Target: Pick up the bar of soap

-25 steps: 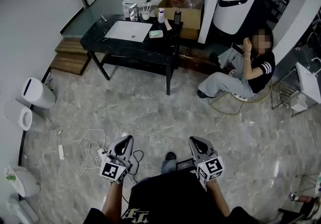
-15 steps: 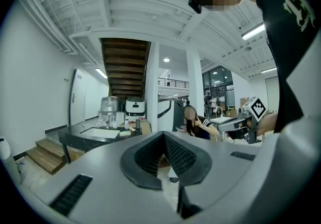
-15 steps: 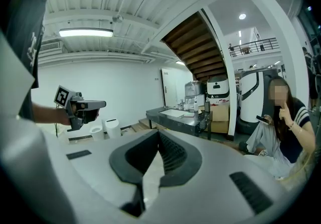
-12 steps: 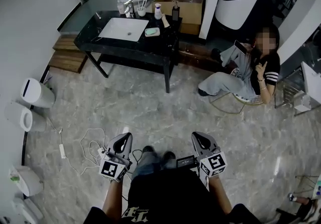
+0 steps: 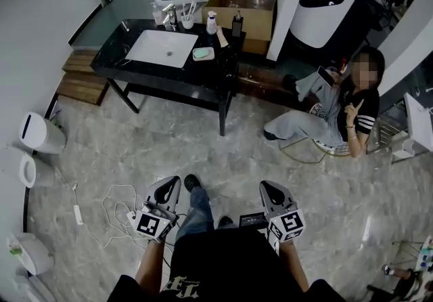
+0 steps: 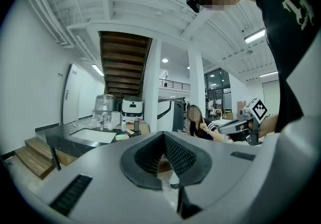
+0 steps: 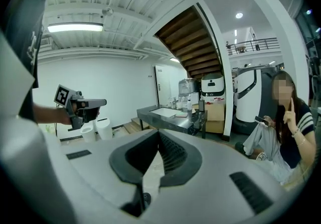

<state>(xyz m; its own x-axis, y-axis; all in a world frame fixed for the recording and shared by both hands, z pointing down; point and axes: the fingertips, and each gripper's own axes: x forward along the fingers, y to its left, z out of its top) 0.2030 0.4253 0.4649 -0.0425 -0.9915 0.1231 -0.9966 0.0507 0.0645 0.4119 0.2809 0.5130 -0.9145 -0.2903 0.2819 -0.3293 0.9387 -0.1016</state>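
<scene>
Head view: left gripper (image 5: 172, 183) and right gripper (image 5: 265, 188) are held low in front of the person's body, side by side over a marble floor (image 5: 223, 148). Both point toward a black table (image 5: 135, 72), which is well apart from them near the top of the frame. The bar of soap (image 5: 202, 53), pale green, lies on the tabletop just beside the right edge of a white basin (image 5: 161, 48). Bottles (image 5: 212, 22) stand behind it at the far edge. A loose white cable (image 5: 111, 193) lies on the floor near the left gripper, and a seated person (image 5: 338, 108) is off to the right of the table. Left gripper view: jaws pressed together with nothing between the pads, and the soap (image 6: 122, 136) is small and far beyond the tips, next to the basin. Right gripper view: jaws likewise closed and empty, the soap (image 7: 181, 114) far ahead on the table, the other gripper (image 7: 100, 102) out to the side. Judgement: the step in hand is the approach, and the pick has not begun. To do it well, step clear of the cable and come up to the table's near long side. Commit one gripper and spread its jaws before it nears the bar. Come down over the bar so the pads take its long sides, keeping off the basin edge and bottles. Soap is likely slippery, so grip it centred and firm.
</scene>
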